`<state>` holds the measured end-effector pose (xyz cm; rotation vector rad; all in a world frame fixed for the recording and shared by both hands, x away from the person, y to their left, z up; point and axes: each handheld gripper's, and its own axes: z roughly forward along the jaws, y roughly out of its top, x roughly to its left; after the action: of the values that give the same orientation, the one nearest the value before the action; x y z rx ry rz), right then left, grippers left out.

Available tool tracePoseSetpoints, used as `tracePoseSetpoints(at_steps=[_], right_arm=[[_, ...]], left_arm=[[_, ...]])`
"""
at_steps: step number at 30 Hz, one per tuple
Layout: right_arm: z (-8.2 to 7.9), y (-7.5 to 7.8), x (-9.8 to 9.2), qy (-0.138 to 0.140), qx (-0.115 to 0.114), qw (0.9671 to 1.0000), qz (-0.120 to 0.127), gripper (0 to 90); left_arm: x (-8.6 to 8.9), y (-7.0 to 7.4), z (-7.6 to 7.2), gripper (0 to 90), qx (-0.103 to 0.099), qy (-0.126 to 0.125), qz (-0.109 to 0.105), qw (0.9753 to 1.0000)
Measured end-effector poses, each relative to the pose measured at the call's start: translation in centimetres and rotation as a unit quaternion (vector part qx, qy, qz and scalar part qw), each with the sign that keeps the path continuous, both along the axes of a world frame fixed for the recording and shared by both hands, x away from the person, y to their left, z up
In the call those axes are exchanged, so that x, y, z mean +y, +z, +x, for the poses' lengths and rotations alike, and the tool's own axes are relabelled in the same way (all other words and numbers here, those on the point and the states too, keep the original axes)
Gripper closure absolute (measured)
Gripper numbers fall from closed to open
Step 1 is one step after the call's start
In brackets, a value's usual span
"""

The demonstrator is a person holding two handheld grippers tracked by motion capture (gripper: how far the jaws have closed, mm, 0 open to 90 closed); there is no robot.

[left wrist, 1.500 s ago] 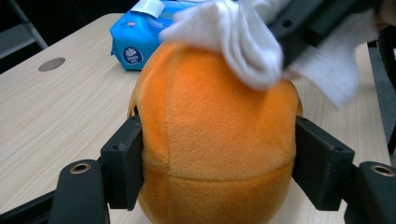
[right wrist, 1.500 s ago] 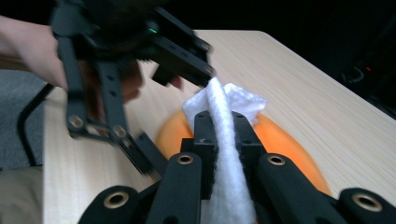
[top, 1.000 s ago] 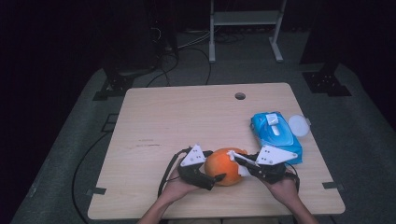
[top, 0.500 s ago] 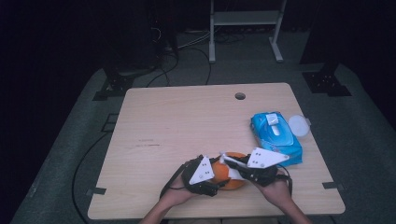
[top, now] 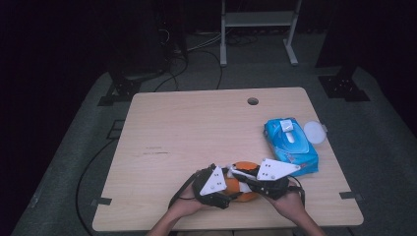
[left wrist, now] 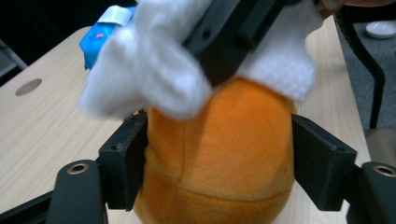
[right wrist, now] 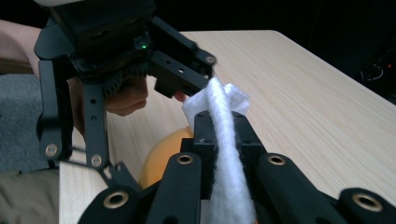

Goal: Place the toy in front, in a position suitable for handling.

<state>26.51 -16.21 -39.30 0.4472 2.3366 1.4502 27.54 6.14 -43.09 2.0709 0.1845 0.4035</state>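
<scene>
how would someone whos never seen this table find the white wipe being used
Start at the wooden table and go to its near edge, where two black grippers meet over an orange plush ball. The white wipe is pinched in the right gripper, pressed on the ball's top. Unlike the blue wipes pack beside it, it is loose, soft and plain white.

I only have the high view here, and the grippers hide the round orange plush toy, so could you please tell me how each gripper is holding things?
Observer: The left gripper has its black jaws closed on both sides of the round orange plush toy.
Operator: Thank you. And what is the right one holding?
Observer: The right gripper pinches a white fluffy cloth between its closed jaws.
Operator: Where is that cloth relative to the toy?
Observer: In the left gripper view, the cloth lies against the top of the toy.
</scene>
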Motion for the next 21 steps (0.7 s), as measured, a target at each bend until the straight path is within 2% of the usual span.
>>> tracePoseSetpoints(at_steps=[3, 5, 7, 9, 11, 13, 15, 16, 17, 19, 20, 21], right_arm=[[0.9, -0.3, -1.7, -0.028, 0.006, 0.9996, 0.004, 82.4], [1.4, -0.8, -3.1, -0.045, 0.021, 0.9986, 0.016, 82.5], [1.5, -1.1, -3.6, -0.055, 0.028, 0.998, 0.015, 82.5], [1.4, -1.2, -3.4, -0.058, 0.024, 0.9979, 0.017, 82.5], [1.0, -0.9, -2.3, -0.045, 0.017, 0.9987, 0.016, 82.4], [0.6, -0.8, -0.9, -0.011, 0.025, 0.9993, 0.024, 82.3], [0.5, -0.9, -0.4, -0.003, 0.025, 0.9995, 0.02, 82.0], [0.6, -1.1, -0.1, -0.003, 0.019, 0.9997, 0.012, 82.2], [0.8, -1.1, -0.2, -0.005, 0.024, 0.9996, 0.014, 82.2], [1.3, -1.2, -0.5, -0.015, 0.027, 0.9992, 0.024, 82.2], [1.4, -1.2, -0.5, -0.014, 0.033, 0.9989, 0.029, 82.2], [1.4, -1.3, -0.4, -0.012, 0.032, 0.999, 0.029, 82.2]], left_arm=[[1.1, -0.3, 0.7, 29.1, 0.027, 0.013, -0.015, 0.9994], [1.7, -0.5, 1.2, 29.3, 0.044, 0.02, -0.019, 0.9986], [2.1, -0.7, 1.6, 29.5, 0.057, 0.026, -0.026, 0.9977], [2.1, -0.8, 1.7, 29.8, 0.061, 0.032, -0.026, 0.9973], [2.1, -0.8, 1.9, 29.7, 0.066, 0.038, -0.027, 0.9967], [2.3, -0.8, 2.0, 29.1, 0.076, 0.042, -0.028, 0.9958], [2.5, -0.7, 2.1, 28.3, 0.081, 0.042, -0.028, 0.9954], [2.5, -0.6, 2.1, 22.9, 0.081, 0.043, -0.03, 0.9953], [2.5, -0.3, 2.2, 17.5, 0.08, 0.043, -0.031, 0.9954], [2.1, 0.1, 2.2, 7.2, 0.062, 0.046, -0.043, 0.9961], [1.8, 0.2, 2.1, 7.7, 0.055, 0.041, -0.047, 0.9965], [1.6, 0.2, 1.9, 13.6, 0.048, 0.04, -0.043, 0.9972]])
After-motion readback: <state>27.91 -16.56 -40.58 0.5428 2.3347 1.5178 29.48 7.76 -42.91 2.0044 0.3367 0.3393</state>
